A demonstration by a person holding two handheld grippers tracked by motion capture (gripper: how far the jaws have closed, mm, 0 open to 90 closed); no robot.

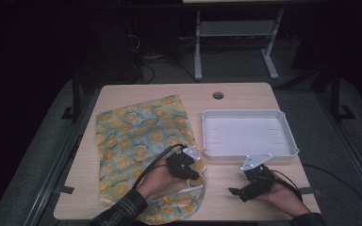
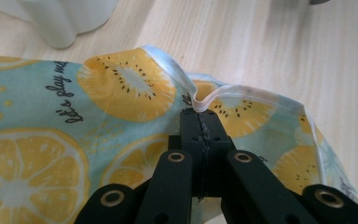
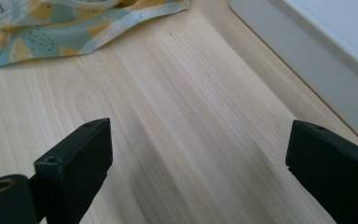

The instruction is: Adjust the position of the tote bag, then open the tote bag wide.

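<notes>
the fruit-print cloth [image 1: 141,141] lies spread over the left half of the table [image 1: 245,96], its near edge rumpled by the person's left hand [image 1: 158,181]. the left gripper [image 2: 200,114] is clenched on the cloth's white hem [image 2: 205,100], which bulges up in a small loop just past the closed jaws, so the bite looks shallow and close to the edge. the right gripper [image 3: 198,149] hovers over bare wood with its jaws spread wide and nothing between them, the white tray [image 1: 247,134] just beyond it and a corner of the cloth off to its far left. the step in hand looks like lifting or folding the cloth by this hem. to do it well, the left gripper should hold its squeeze and rise slowly so the thin hem does not slip out, while the right gripper moves across to take a second point on the same edge, well apart from the first, before any pull, keeping the fabric clear of the tray's rim.
</notes>
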